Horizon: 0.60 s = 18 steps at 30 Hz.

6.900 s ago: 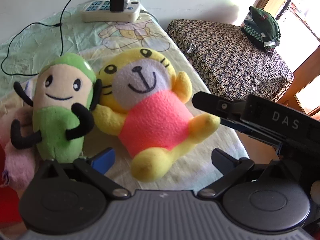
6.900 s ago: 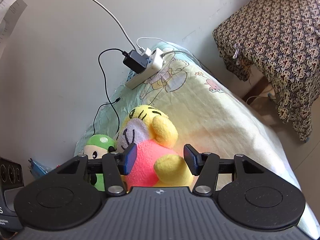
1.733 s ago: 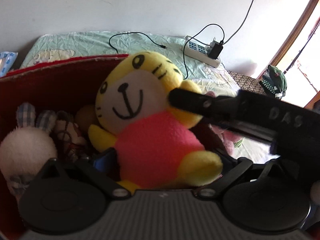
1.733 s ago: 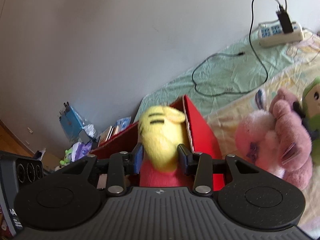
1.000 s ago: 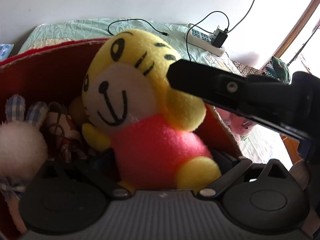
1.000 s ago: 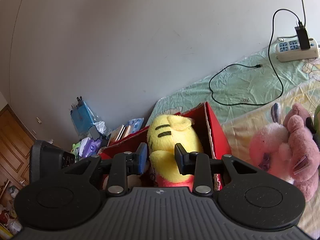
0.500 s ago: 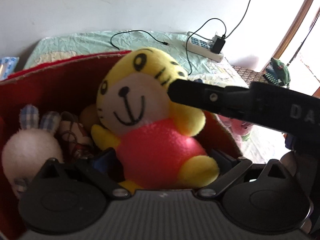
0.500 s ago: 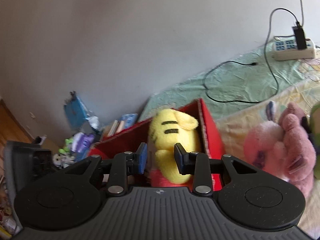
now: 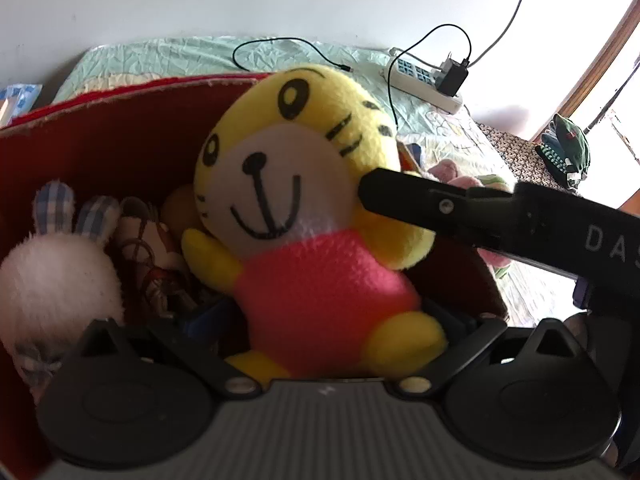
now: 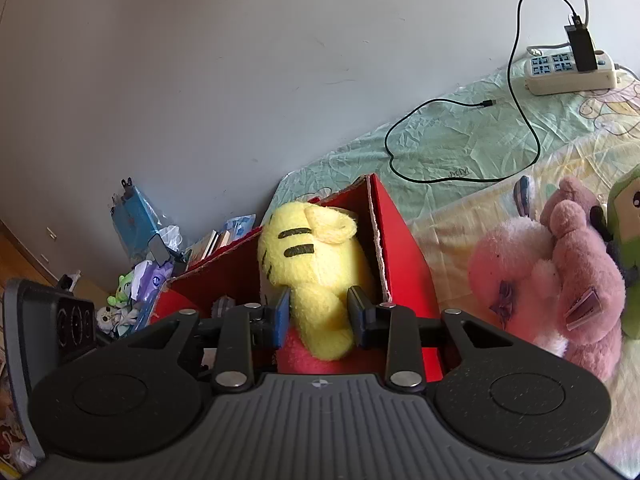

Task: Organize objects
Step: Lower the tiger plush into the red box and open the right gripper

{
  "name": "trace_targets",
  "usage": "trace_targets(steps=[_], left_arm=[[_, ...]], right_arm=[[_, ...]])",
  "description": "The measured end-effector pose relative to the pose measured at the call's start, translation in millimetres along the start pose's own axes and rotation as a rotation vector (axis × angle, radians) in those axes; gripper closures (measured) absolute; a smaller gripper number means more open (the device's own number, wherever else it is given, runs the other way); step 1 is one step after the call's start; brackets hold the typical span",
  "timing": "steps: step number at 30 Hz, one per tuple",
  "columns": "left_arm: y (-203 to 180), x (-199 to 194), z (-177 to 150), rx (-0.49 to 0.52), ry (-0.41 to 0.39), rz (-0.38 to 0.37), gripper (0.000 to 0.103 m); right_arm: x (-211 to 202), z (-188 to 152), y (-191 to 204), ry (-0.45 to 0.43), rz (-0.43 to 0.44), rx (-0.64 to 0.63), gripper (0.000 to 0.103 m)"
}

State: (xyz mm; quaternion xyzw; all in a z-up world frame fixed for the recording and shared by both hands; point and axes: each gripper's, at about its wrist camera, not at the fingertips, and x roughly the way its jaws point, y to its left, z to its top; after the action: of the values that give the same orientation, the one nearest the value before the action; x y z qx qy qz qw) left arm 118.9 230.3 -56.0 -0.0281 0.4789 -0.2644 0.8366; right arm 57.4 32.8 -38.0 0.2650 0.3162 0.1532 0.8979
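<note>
- White bunny plush (image 9: 56,276): lies at the red box's (image 9: 100,136) left end.
- Yellow tiger plush (image 9: 304,216): sits upright in the box; your left gripper (image 9: 324,320) flanks its body, grip unclear.
- Your right gripper (image 10: 319,314): clamps its arm.
- Pink plush (image 10: 560,276): on the bed outside.

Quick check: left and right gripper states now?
Left gripper: open around the yellow tiger plush, not clamping.
Right gripper: shut on the yellow tiger plush's arm.

5 plush toys (image 9: 312,216), 1 red box (image 10: 400,240)
</note>
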Motion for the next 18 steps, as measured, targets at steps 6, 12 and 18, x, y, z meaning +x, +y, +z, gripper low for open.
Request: trace_targets(steps=[6, 12, 18], left_arm=[[-1.1, 0.0, -0.4, -0.001, 0.007, 0.011, 0.001], [-2.9, -0.9, -0.1, 0.002, 0.011, 0.033, 0.001], [-8.2, -0.3, 2.2, 0.016, 0.010, 0.059, 0.001]], right_arm=[[-0.8, -0.5, -1.0, -0.013, -0.002, 0.001, 0.071], [-2.2, -2.2, 0.9, -0.020, -0.012, -0.011, 0.072], [-3.5, -3.5, 1.4, -0.022, -0.020, -0.023, 0.074]])
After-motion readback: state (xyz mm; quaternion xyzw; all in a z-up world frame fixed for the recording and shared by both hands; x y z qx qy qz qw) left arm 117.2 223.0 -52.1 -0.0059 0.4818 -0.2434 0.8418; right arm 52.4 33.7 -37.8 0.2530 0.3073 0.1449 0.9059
